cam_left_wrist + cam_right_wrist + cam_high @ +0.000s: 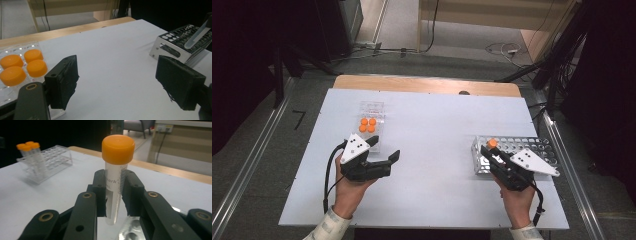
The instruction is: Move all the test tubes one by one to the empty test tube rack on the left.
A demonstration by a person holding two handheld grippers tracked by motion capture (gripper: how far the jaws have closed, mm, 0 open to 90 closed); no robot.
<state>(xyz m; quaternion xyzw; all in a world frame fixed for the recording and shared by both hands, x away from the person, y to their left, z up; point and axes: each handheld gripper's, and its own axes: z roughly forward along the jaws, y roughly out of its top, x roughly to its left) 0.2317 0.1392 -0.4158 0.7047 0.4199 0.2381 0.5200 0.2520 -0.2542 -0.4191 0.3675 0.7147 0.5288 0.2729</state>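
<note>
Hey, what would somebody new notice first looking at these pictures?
Probably the orange-capped tube clamped upright in the right gripper, over the metal rack at the table's right. Next, the four orange caps in the clear rack at the left, beside the open left gripper.

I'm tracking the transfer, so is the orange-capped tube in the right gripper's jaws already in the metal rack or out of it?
Out: the tube is clamped above the metal rack.

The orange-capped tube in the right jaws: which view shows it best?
The right gripper view: the orange-capped tube stands close up between the shut jaws, its markings visible. The high view shows mostly its cap over the metal rack; the left gripper view shows its clear lower end.
</note>
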